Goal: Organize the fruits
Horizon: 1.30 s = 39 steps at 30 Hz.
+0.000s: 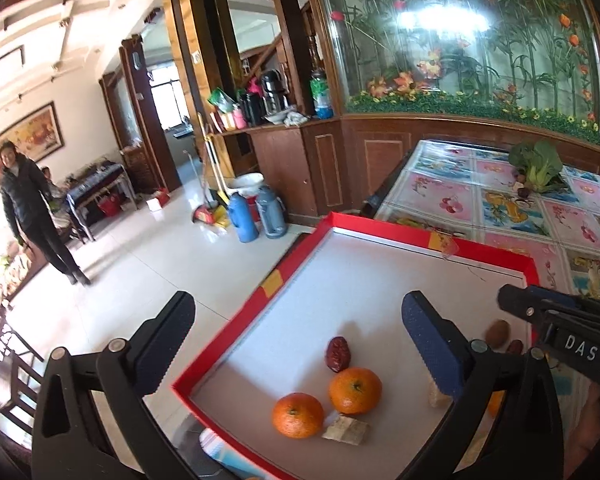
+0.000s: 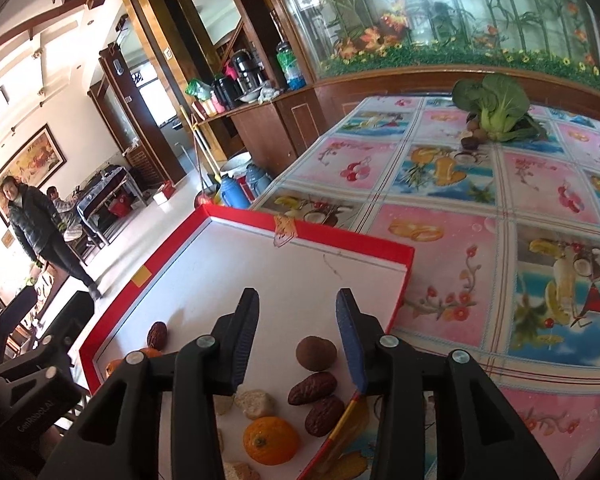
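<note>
A shallow red box with a white floor (image 1: pixel 380 236) (image 2: pixel 340 236) lies at the table's corner. In the left wrist view it holds two oranges (image 1: pixel 298 415) (image 1: pixel 355 390), a red date (image 1: pixel 339 354) and a beige chunk (image 1: pixel 346 431). My left gripper (image 1: pixel 296 344) is open and empty above them. In the right wrist view my right gripper (image 2: pixel 298 336) is open and empty over a brown round fruit (image 2: pixel 315 353), two dates (image 2: pixel 312 388) (image 2: pixel 324 415), an orange (image 2: pixel 271 440) and a beige chunk (image 2: pixel 255 403). The right gripper also shows in the left wrist view (image 1: pixel 512 302).
A flowered tablecloth (image 2: pixel 480 200) covers the table. A green leafy vegetable (image 2: pixel 494 106) with small brown fruits (image 2: pixel 474 134) lies at the far side. Left of the table is tiled floor with thermos flasks (image 1: pixel 256 216). A person (image 1: pixel 32 216) stands there.
</note>
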Tool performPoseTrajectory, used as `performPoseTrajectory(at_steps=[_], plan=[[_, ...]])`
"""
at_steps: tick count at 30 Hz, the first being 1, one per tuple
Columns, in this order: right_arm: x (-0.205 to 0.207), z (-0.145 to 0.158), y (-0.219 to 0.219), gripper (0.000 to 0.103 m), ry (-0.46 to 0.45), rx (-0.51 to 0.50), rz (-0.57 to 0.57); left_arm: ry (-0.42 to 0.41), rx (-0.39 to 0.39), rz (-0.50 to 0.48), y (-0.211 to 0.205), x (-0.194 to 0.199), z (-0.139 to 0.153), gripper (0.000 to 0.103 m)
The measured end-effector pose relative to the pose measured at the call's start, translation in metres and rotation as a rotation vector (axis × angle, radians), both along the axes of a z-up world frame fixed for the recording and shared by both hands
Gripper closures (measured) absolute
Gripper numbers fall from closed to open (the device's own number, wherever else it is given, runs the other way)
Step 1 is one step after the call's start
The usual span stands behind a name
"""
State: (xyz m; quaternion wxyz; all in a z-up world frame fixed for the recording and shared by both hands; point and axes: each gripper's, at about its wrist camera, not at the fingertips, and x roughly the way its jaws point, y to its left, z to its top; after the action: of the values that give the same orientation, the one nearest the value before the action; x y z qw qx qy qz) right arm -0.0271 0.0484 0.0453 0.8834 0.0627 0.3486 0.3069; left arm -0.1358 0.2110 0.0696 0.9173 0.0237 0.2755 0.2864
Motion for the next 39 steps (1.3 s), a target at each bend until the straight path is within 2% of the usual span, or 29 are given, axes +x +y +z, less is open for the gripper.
performPoseTrajectory(at_steps=[14,20,28,32,37,38,39], plan=[[-0.003,0.005,-0.042,0.058,-0.051,0.008,-0.140,-0.068,0.016,0.008,0.004,-0.031,0.022,0.000],[-0.007,0.006,-0.067,0.058,-0.062,0.024,-0.214,-0.092,-0.001,0.006,0.006,-0.044,0.030,0.000],[-0.011,0.009,-0.103,0.058,-0.084,0.036,-0.326,-0.168,-0.055,0.042,0.015,-0.065,0.041,0.000],[-0.015,0.012,-0.122,0.058,-0.089,0.069,-0.374,-0.175,-0.028,0.046,0.013,-0.073,0.045,0.000],[-0.040,0.021,-0.134,0.058,-0.147,0.081,-0.380,-0.186,-0.006,0.031,0.006,-0.080,0.050,0.000],[-0.047,0.022,-0.134,0.053,-0.159,0.086,-0.370,-0.188,-0.006,0.024,0.004,-0.082,0.051,0.000],[-0.056,0.023,-0.134,0.044,-0.173,0.090,-0.359,-0.188,-0.004,0.015,0.002,-0.082,0.052,0.000]])
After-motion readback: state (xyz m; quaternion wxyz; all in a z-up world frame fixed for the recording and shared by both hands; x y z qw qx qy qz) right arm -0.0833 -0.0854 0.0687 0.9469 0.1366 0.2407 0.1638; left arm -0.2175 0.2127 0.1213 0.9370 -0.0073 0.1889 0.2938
